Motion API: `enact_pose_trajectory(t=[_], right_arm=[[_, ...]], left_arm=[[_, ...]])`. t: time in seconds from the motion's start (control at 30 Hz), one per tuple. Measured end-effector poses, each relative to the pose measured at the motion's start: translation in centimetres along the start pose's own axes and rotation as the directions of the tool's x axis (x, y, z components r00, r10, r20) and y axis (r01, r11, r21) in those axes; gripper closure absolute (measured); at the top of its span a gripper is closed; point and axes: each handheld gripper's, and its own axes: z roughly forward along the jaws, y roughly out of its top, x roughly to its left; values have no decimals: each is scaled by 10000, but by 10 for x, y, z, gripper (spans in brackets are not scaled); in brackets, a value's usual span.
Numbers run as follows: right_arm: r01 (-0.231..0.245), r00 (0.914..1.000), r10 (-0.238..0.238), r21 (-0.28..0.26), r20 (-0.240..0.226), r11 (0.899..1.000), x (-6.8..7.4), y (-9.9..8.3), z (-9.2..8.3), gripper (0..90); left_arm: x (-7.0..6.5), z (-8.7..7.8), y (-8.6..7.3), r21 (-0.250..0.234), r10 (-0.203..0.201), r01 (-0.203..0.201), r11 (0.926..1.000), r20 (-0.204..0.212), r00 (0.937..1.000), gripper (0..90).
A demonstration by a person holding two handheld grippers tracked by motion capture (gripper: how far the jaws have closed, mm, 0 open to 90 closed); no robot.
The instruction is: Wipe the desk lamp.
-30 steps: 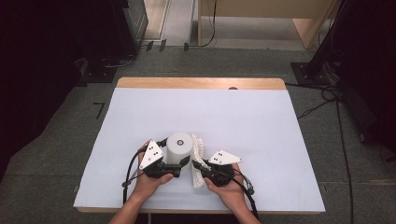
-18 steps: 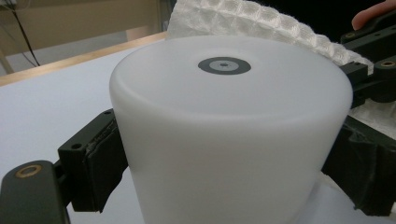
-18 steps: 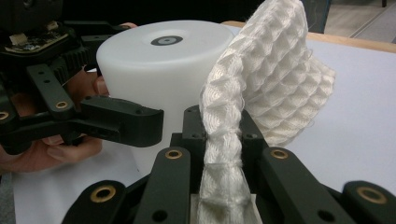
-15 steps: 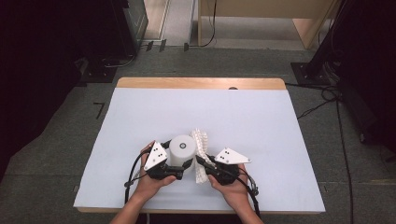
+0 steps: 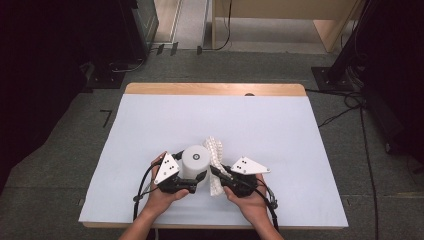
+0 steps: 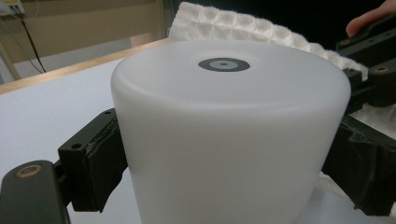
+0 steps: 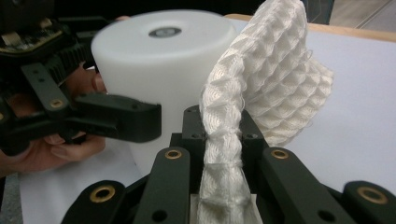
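High cam: above, facing fwd/down, far. Both gripper cams: low, v. close, sharing white plastic cylinder & white waffle-weave cloth.

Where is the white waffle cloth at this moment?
In the high view the white waffle cloth stands near the table's front edge, pinched in the right gripper, beside the white cylinder.

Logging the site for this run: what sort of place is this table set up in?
Probably a lab or recording workspace, not a home. The table has a plain white cover over a wooden top, grey carpet surrounds it, and cables run across the floor to dark equipment stands.
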Motion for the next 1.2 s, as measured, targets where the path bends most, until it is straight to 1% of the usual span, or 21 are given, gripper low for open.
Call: enact_pose_trajectory(t=[0.03, 0.13, 0.2, 0.3, 0.43, 0.5, 0.6, 0.63, 0.7, 0.73, 0.77, 0.8, 0.87, 0.9, 0.97, 1.0, 1.07, 1.1, 1.13, 1.17, 1.2], right_arm=[[-33, 10000, 33, 83, -36, 10000, 0, -2, 2, 788], [-161, 9997, 173, 624, -183, 9979, 0, -14, 14, 789], [-210, 9990, 242, 856, -363, 9961, 2, -19, 20, 789], [-86, 9991, 116, 707, -413, 9975, 5, -16, 19, 789], [32, 9990, -29, 50, -457, 10000, 6, -5, 7, 789], [49, 9990, -58, -218, -441, 9998, 6, 0, 3, 790], [-22, 9989, 10, -263, -471, 9997, 2, 0, 1, 789], [-31, 9991, 20, -257, -431, 9997, -1, -1, 2, 789], [-205, 9994, 199, -199, -274, 9996, -5, -3, 2, 789], [-246, 9995, 243, -159, -219, 9996, -7, -4, 2, 789], [-273, 9995, 271, -107, -157, 9996, -8, -4, 2, 789], [-192, 9998, 191, -12, -60, 9998, -10, -5, 2, 789], [-169, 9998, 166, 274, 116, 9995, -13, -7, 4, 788], [-242, 9997, 237, 492, 111, 9985, -17, -9, 6, 787], [-465, 9987, 450, 680, 238, 9966, -20, -14, 8, 787], [-575, 9980, 553, 765, 304, 9954, -22, -16, 10, 787], [-608, 9975, 577, 816, 397, 9948, -25, -18, 11, 786], [-660, 9971, 626, 808, 441, 9945, -26, -18, 11, 785], [-694, 9968, 658, 829, 460, 9941, -26, -18, 10, 785], [-648, 9967, 608, 770, 534, 9949, -27, -18, 10, 784], [-704, 9964, 664, 768, 536, 9946, -28, -18, 10, 784]], left_arm=[[1, -1, 1, -91, -24, 24, 10000, -29, 10000, 90], [5, -7, 5, -386, -204, 201, 9991, -81, 9998, 90], [8, -10, 6, -482, -291, 285, 9984, -106, 9995, 90], [13, -11, 6, -490, -460, 456, 9978, -83, 9989, 90], [12, -6, 2, -147, -427, 426, 9990, -57, 9991, 90], [10, -4, 2, -107, -348, 347, 9993, -39, 9994, 90], [10, -2, 2, -70, -268, 267, 9996, -197, 9994, 90], [11, -2, 1, -83, -263, 260, 9996, -308, 9992, 90], [14, 0, -1, -32, -207, 205, 9998, -636, 9978, 89], [16, 1, -3, 34, -211, 214, 9998, -688, 9974, 89], [17, 2, -5, 108, -258, 266, 9996, -682, 9973, 89], [18, 3, -6, 166, -297, 309, 9994, -718, 9970, 88], [18, 3, -9, 168, -279, 292, 9994, -732, 9969, 88], [18, 2, -8, 190, -269, 284, 9994, -736, 9969, 88], [18, 2, -9, 196, -263, 279, 9994, -741, 9969, 87], [18, 1, -10, 189, -325, 341, 9992, -788, 9964, 87], [18, -1, -10, 88, -568, 579, 9983, -940, 9939, 79], [17, -2, -9, 163, -562, 581, 9982, -993, 9935, 47], [15, -2, -8, 310, -486, 528, 9981, -1250, 9910, 20], [13, -3, -8, 407, -442, 502, 9979, -1365, 9897, 6], [11, -4, -7, 427, -466, 533, 9977, -1441, 9885, 0]])
